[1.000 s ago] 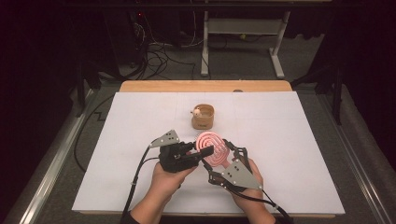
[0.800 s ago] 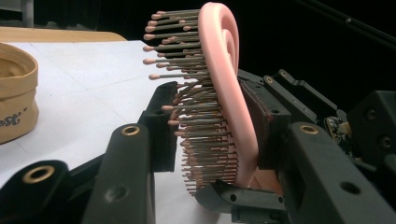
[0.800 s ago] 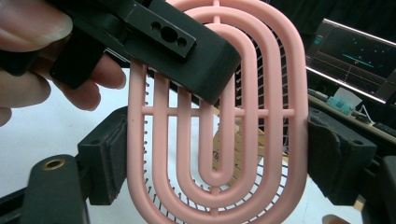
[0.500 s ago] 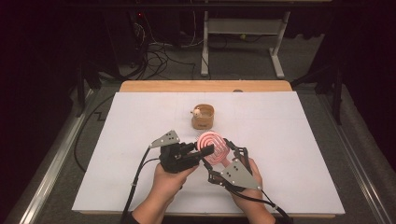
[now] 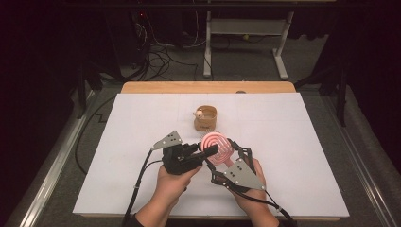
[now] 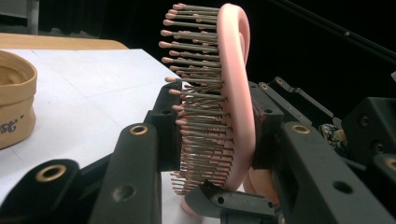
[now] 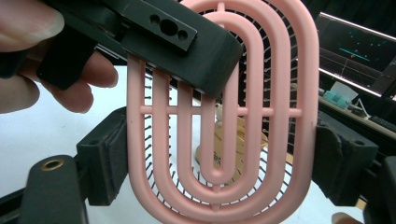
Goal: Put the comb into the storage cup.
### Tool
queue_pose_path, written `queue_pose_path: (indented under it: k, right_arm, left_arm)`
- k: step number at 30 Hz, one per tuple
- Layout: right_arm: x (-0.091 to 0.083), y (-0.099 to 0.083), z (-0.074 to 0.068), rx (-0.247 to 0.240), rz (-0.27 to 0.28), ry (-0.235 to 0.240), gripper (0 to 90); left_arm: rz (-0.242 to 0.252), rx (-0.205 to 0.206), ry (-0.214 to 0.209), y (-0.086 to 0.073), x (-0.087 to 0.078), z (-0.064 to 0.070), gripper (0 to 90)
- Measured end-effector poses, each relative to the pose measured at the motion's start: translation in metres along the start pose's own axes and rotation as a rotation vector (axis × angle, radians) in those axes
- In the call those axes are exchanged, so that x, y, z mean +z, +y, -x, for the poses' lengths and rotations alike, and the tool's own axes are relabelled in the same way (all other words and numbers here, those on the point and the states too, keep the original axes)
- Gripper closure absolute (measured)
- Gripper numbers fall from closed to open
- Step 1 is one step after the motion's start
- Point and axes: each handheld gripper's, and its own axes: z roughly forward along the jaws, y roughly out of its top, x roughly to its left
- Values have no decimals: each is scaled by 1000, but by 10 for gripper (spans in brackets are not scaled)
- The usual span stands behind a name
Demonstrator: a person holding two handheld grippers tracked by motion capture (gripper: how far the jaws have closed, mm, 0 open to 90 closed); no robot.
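A pink oval vented hairbrush head [image 5: 217, 145] is held upright above the white sheet, between both grippers. My left gripper [image 5: 208, 152] is shut on it through its thickness. In the left gripper view one pad presses the bristles and the other the back of the brush [image 6: 236, 84]. My right gripper [image 5: 229, 151] is shut across the brush's width. In the right gripper view its pads [image 7: 107, 158] touch the two long edges of the brush [image 7: 261, 116], and a finger of the left gripper [image 7: 177, 42] crosses the top. Both hands grip from below.
A small tan fabric basket [image 5: 205, 118] stands just beyond the brush, with a little figure [image 5: 200, 113] at its rim. The white sheet [image 5: 293, 142] covers the table, whose wooden edge [image 5: 208, 87] shows at the back. Cables and a metal frame lie on the floor behind.
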Motion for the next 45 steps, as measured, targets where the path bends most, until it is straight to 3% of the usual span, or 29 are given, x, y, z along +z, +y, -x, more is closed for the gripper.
queue_pose_path:
  k: [10,13,15,18,28,35,41,45]
  right_arm:
    - [-1,4,3,9,-8,9,175]
    - [-1,4,3,19,-14,19,157]
    - [2,3,2,3,-20,20,152]
    - [3,3,4,31,-36,34,124]
    - [1,3,1,14,-37,30,93]
    - [2,0,-1,21,-55,43,73]
    - [1,0,0,33,-54,54,63]
    - [2,-1,0,46,-62,72,54]
  left_arm:
    - [9,28,-10,3,1,3,627]
    - [9,60,-4,2,1,6,627]
    - [12,55,-10,3,0,5,628]
    - [16,54,-13,3,-1,5,629]
    - [35,69,-24,6,-4,7,632]
    - [50,79,-18,8,-8,8,633]
    - [63,115,11,11,-15,8,633]
    - [66,111,19,11,-19,5,633]
